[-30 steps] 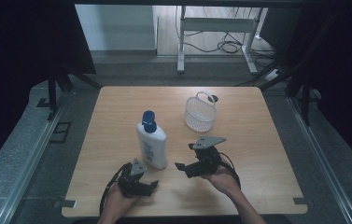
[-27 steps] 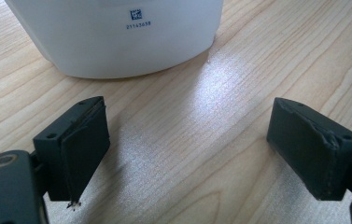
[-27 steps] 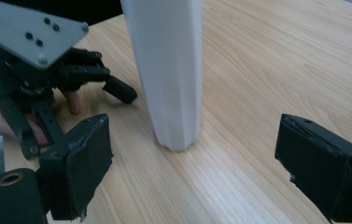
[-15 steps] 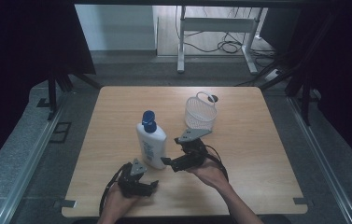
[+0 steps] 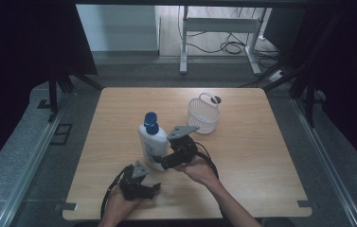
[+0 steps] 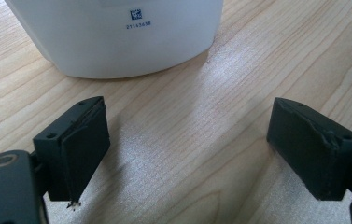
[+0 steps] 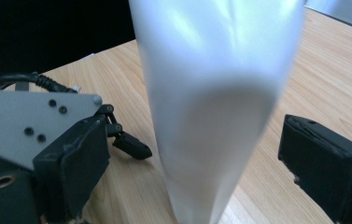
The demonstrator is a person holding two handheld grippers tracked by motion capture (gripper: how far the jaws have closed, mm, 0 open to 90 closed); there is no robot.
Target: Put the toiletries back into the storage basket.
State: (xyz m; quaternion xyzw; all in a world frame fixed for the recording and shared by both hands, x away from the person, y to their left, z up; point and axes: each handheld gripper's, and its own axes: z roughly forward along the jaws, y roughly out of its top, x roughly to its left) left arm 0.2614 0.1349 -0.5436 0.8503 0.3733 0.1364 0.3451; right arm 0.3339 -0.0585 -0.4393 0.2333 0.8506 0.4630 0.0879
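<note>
Right claw [image 5: 159, 163] reaches level, jaws spread either side of the white bottle [image 5: 151, 142] standing mid-bench [image 5: 261, 156], not pressing; a second ago well right of it. Left claw [image 5: 153, 187] open, near bottle base, unmoved.

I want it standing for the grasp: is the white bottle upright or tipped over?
Upright. In the high view the white bottle stands on its base on the table, blue cap on top; the right claw has open jaws either side of it.

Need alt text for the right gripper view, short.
A white plastic bottle stands upright between the right gripper's two open black jaws, with a gap at each side. It rests on a light wooden table; the left gripper lies behind at left.
</note>
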